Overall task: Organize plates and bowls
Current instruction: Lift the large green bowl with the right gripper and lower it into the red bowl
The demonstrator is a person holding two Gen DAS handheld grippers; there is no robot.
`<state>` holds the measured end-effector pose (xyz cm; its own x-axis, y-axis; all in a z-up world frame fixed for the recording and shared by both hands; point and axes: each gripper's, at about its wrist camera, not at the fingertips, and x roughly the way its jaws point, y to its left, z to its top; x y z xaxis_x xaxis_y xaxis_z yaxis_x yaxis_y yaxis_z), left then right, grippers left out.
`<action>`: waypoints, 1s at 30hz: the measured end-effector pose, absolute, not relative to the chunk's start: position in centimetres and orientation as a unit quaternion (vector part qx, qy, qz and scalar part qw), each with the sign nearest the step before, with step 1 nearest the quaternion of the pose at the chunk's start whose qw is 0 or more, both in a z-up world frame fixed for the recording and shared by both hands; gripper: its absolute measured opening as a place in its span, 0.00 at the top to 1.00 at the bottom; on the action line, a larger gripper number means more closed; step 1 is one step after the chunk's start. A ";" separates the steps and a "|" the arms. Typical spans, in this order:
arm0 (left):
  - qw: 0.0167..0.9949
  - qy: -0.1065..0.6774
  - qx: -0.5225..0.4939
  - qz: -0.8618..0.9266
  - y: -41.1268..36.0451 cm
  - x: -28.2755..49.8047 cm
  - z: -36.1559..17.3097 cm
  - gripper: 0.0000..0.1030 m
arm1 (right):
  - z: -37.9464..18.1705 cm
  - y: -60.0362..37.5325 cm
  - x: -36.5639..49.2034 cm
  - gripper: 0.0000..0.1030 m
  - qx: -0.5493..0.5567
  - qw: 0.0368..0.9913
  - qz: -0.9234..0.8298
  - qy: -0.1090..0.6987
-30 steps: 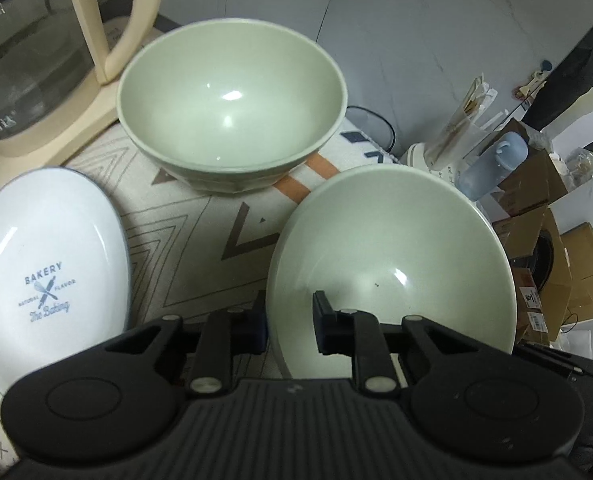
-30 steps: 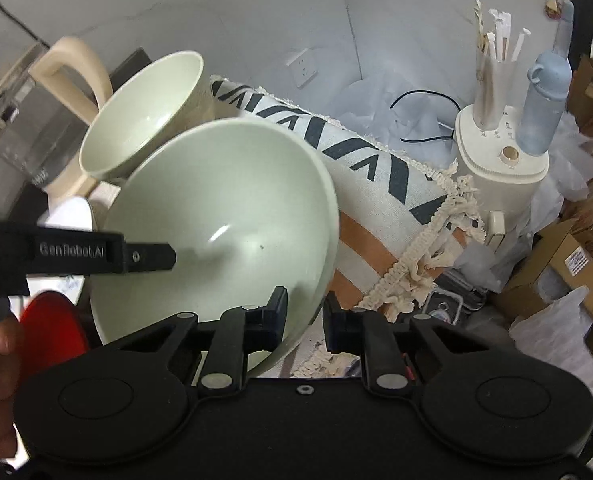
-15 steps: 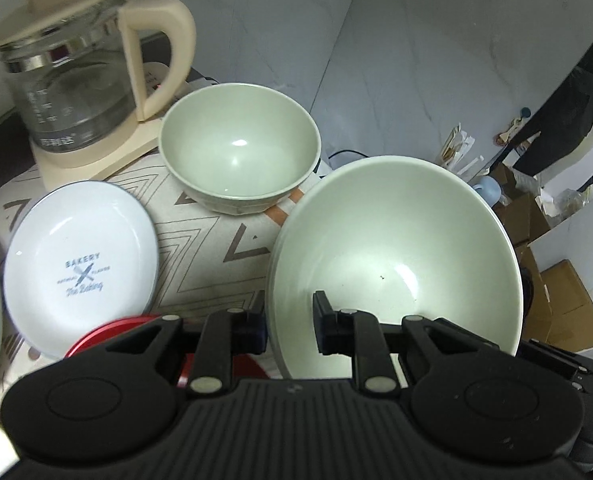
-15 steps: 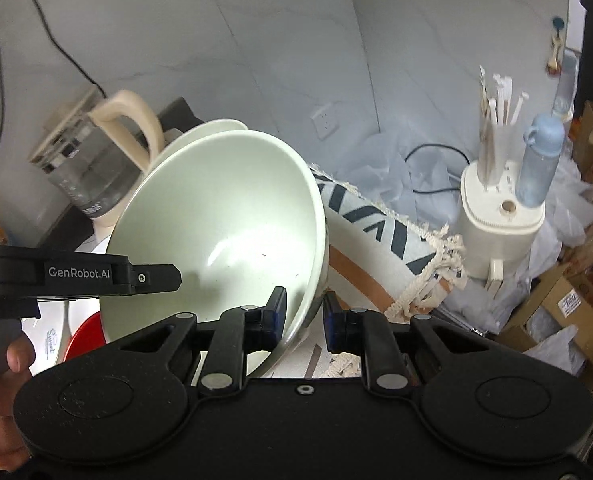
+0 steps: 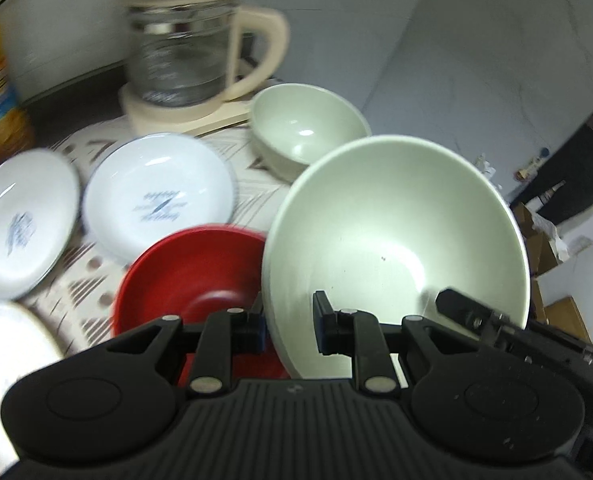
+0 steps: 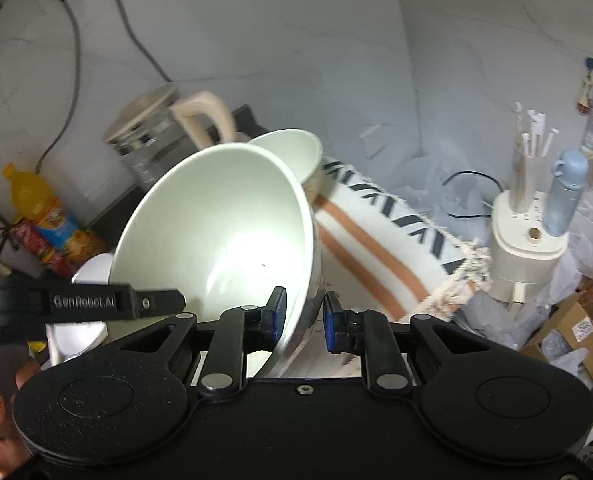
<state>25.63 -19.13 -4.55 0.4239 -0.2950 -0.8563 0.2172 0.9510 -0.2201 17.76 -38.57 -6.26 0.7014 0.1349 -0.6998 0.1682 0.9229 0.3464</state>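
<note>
Both grippers hold one large pale green bowl [image 5: 396,232] in the air above the table. My left gripper [image 5: 288,326] is shut on its near left rim. My right gripper [image 6: 302,320] is shut on its right rim, and the bowl [image 6: 224,232] tilts toward that camera. A second green bowl [image 5: 308,128] stands on the patterned cloth [image 5: 256,196] behind it; its rim also shows in the right wrist view [image 6: 296,152]. A red bowl [image 5: 188,276] sits below left of the held bowl. Two white printed plates [image 5: 158,196] [image 5: 20,220] lie to the left.
A glass kettle [image 5: 188,48] on a cream base stands at the back. An orange drink bottle [image 6: 40,208] stands at the left by the wall. Another white dish [image 5: 4,336] lies at the near left. A cream appliance with straws and a blue bottle [image 6: 532,224] stands off the table's right.
The held bowl has risen and drawn back from the table. More of the table now shows in the left wrist view: the red bowl, a second white plate and the whole kettle.
</note>
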 end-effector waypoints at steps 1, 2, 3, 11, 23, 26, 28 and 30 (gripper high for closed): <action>0.843 0.516 -0.043 -0.145 -18.6 25.3 -4.6 0.80 | -6.1 -38.1 17.7 0.81 0.191 0.903 -0.003 0.385; 0.843 0.517 -0.048 -0.137 -18.0 25.0 -4.6 0.80 | -5.9 -37.7 17.8 0.81 0.185 0.905 0.005 0.384; 0.844 0.518 -0.052 -0.132 -17.5 24.7 -4.7 0.80 | -5.8 -37.3 17.8 0.81 0.180 0.906 0.012 0.383; 0.844 0.521 -0.076 -0.101 -14.5 23.3 -5.3 0.80 | -6.2 -34.3 18.3 0.81 0.155 0.903 0.052 0.398; 0.826 0.545 -0.120 -0.082 -11.5 24.8 -7.8 0.80 | -7.7 -31.0 20.5 0.82 0.109 0.891 0.074 0.435; 0.819 0.555 -0.123 -0.077 -11.3 25.3 -9.0 0.80 | -8.4 -29.9 21.2 0.85 0.069 0.891 0.060 0.445; 0.813 0.563 -0.128 -0.078 -11.0 25.7 -9.8 0.80 | -9.0 -29.8 21.8 0.85 0.068 0.886 0.059 0.455; 0.807 0.570 -0.133 -0.081 -10.8 26.0 -10.5 0.80 | -9.6 -29.6 22.2 0.86 0.062 0.881 0.057 0.465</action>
<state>25.97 -10.79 -10.46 0.3381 -0.2827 -0.8977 -0.0203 0.9514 -0.3073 22.25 -29.55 -9.56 0.5617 0.1589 -0.8119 -0.0433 0.9857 0.1630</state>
